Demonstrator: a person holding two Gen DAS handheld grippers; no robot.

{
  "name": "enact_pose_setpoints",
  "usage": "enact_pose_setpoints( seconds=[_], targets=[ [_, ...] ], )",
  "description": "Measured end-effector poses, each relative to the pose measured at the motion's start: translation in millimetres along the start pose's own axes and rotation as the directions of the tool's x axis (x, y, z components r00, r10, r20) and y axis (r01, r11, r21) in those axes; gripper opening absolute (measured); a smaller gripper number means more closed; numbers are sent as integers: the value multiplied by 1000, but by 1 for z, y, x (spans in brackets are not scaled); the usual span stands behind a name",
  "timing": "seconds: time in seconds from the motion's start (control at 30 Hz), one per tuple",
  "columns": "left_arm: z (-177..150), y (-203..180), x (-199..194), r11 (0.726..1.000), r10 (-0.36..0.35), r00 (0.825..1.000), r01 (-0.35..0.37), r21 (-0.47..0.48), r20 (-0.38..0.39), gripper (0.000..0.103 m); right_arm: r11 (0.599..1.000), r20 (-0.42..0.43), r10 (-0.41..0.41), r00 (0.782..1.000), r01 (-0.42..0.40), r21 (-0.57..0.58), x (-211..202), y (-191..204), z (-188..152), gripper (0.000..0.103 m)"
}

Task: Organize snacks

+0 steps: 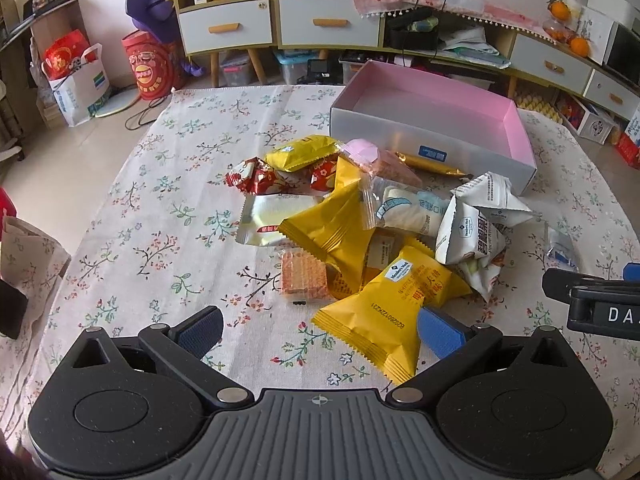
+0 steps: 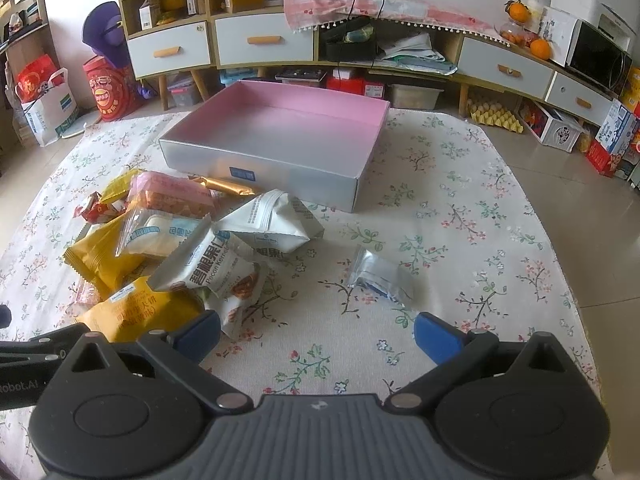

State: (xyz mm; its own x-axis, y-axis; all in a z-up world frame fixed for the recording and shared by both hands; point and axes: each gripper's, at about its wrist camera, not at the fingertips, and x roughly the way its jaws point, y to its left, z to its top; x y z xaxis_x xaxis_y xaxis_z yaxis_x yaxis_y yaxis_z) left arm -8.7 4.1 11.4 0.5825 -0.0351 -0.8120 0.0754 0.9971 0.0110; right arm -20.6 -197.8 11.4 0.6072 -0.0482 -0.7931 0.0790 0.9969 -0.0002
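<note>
The left gripper [image 1: 320,330] hangs low over the floral tablecloth [image 1: 160,240] with its 2 fingers spread wide and nothing between them. A yellow biscuit packet [image 1: 394,304] lies just ahead of it, its near corner overlapping the blue pad of the right-hand finger [image 1: 438,334] in that view; whether they touch cannot be told.

The right gripper [image 2: 316,338] is likewise spread wide and empty, above bare cloth. A small clear packet [image 2: 378,272] lies alone just beyond its right-hand finger, apart from the rest. Ahead and to its left sits the snack pile [image 2: 180,240]: yellow packets, 2 white pecan packets [image 2: 224,268], a clear-wrapped white cake [image 2: 160,232], a pink-wrapped wafer [image 2: 172,196], a red-and-white sweet [image 2: 96,208].

A gold-wrapped bar [image 2: 224,186] lies against the near wall of the pink-lined box [image 2: 280,172], which stands open beyond the pile with nothing visible inside.
</note>
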Motion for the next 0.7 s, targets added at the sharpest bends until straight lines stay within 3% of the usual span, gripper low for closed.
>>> enact_pose_setpoints(
  seconds=[0.7],
  targets=[
    [1, 3, 3, 1000, 1, 1000, -1, -10, -12, 103, 1000, -10, 5, 1000, -5, 6, 3, 1, 0, 91]
  ],
)
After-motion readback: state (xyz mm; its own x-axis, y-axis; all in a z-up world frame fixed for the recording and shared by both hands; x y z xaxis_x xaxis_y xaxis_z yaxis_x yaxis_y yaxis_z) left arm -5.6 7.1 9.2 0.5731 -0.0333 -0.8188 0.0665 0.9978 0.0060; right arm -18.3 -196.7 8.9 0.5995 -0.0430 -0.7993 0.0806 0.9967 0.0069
